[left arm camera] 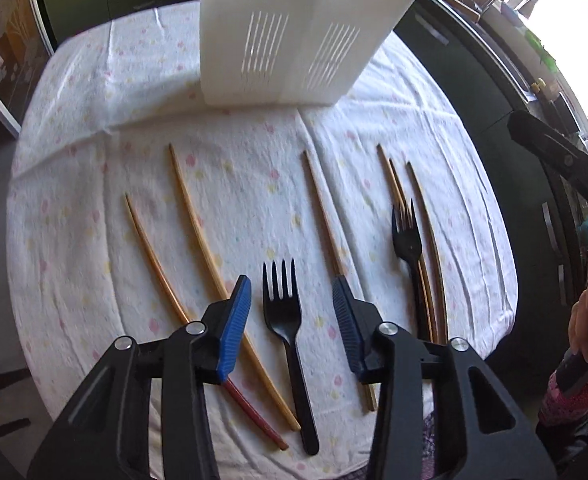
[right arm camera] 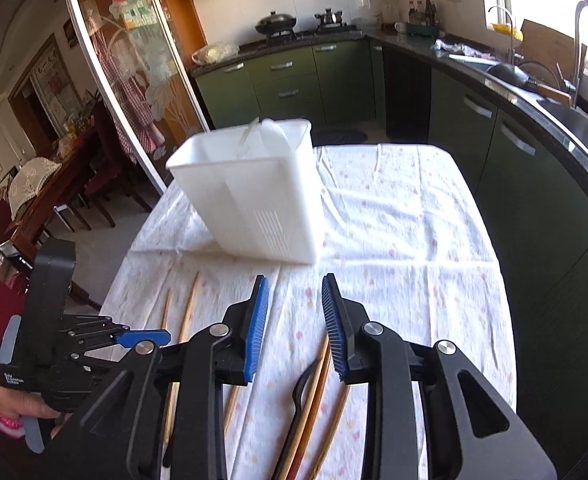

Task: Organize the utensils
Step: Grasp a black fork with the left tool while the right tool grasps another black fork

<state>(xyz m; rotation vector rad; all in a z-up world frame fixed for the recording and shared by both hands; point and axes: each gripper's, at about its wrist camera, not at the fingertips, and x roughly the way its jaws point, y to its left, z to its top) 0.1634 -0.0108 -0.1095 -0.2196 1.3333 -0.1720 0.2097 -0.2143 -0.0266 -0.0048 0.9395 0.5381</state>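
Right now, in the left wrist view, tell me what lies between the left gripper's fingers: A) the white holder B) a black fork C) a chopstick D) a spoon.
B: the black fork lies on the cloth in the gap of the left gripper, untouched by either pad; chopsticks lie to both sides.

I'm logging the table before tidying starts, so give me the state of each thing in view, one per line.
White plastic slotted utensil holder: upright on the cloth, contents unclear.
Black plastic fork: flat on the cloth, untouched, between the jaws in the left wrist view.
Second black plastic fork: lying on chopsticks.
Wooden chopsticks: loose, spread flat.
Left gripper: jaws open, empty.
Right gripper: jaws open, empty.
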